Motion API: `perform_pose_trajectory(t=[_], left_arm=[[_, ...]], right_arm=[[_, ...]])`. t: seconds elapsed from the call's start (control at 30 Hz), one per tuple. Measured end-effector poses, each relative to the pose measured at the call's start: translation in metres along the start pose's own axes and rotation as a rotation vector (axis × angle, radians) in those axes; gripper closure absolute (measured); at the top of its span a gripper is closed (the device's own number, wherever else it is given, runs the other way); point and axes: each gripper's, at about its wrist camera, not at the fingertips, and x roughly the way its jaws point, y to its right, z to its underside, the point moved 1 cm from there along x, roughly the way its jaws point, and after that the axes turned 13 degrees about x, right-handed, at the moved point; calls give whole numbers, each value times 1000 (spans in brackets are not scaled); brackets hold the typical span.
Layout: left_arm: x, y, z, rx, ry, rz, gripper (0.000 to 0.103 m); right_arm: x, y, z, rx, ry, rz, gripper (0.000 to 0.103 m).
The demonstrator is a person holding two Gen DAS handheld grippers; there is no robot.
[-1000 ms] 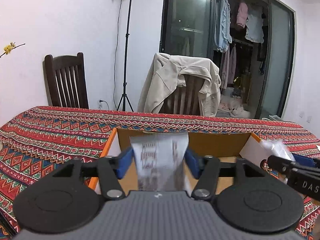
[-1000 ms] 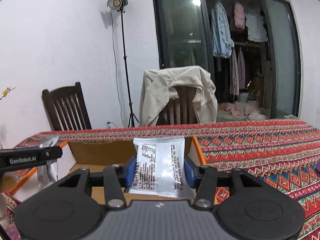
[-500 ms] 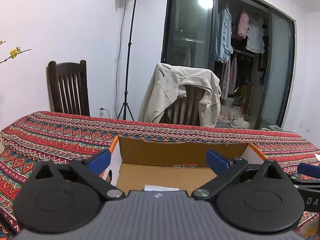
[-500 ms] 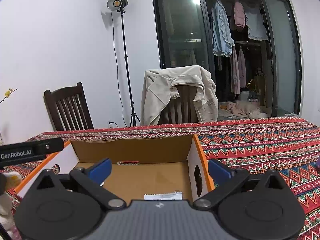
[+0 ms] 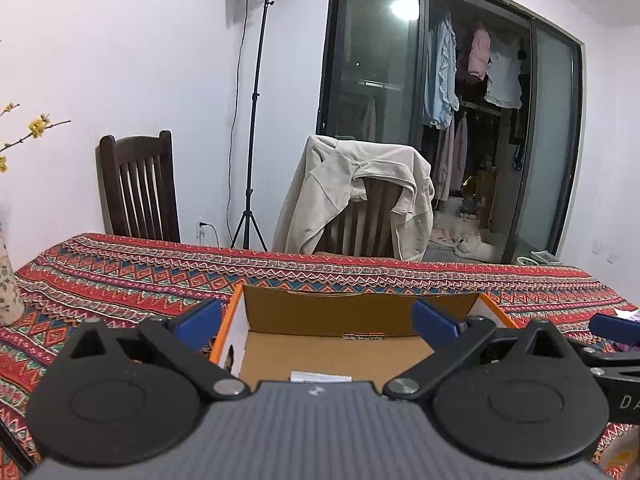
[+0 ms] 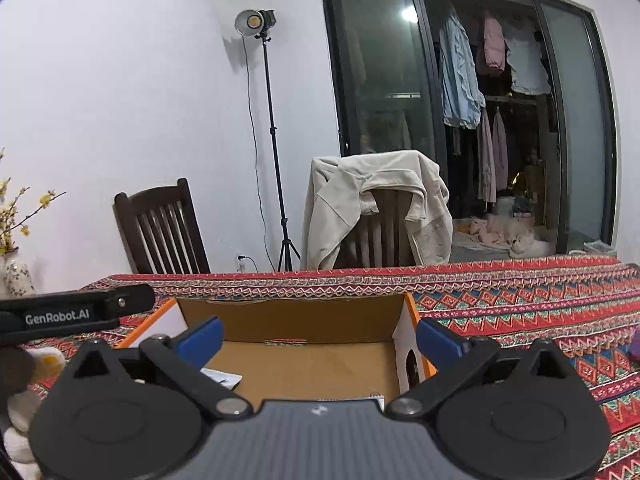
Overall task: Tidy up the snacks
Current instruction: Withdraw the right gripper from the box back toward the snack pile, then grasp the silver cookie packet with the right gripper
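Note:
An open cardboard box with orange rims (image 5: pixel 360 312) (image 6: pixel 296 320) sits on the patterned tablecloth. My left gripper (image 5: pixel 318 320) is open and empty above the box's near side. A white snack packet (image 5: pixel 320 377) lies on the box floor just below it. My right gripper (image 6: pixel 318 340) is open and empty over the box too. White packets lie on the box floor under it, one at the left (image 6: pixel 222 378) and an edge of one near the middle (image 6: pixel 374 396). The left gripper's arm (image 6: pixel 76 312) shows at the left of the right wrist view.
The red patterned tablecloth (image 5: pixel 132 276) covers the table. A vase (image 5: pixel 8 288) stands at the far left. Two chairs stand behind the table, one with a beige jacket (image 5: pixel 360 196). A light stand (image 5: pixel 256 120) is by the wall. Purple wrapping (image 5: pixel 628 346) lies right of the box.
A second ago each gripper was shut on a white snack packet above the box. Both have opened and the packets now lie inside the box; both grippers have lifted slightly.

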Motion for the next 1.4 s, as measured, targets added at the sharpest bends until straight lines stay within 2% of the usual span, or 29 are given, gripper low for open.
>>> perform_pose_trajectory(t=[0.33, 0.83, 1.2, 1.4], left_arm=[[-44, -9, 17, 1, -3, 14, 0], [-97, -19, 72, -19, -39, 49, 0], [-103, -35, 122, -42, -70, 41, 0], [-98, -39, 127, -71, -78, 52, 0]], right_arm=[[-43, -5, 18, -13, -28, 1, 0], [-91, -9, 66, -26, -89, -2, 0], [-100, -3, 102, -32, -182, 0, 0], [-99, 2, 114, -26, -221, 37, 0]])
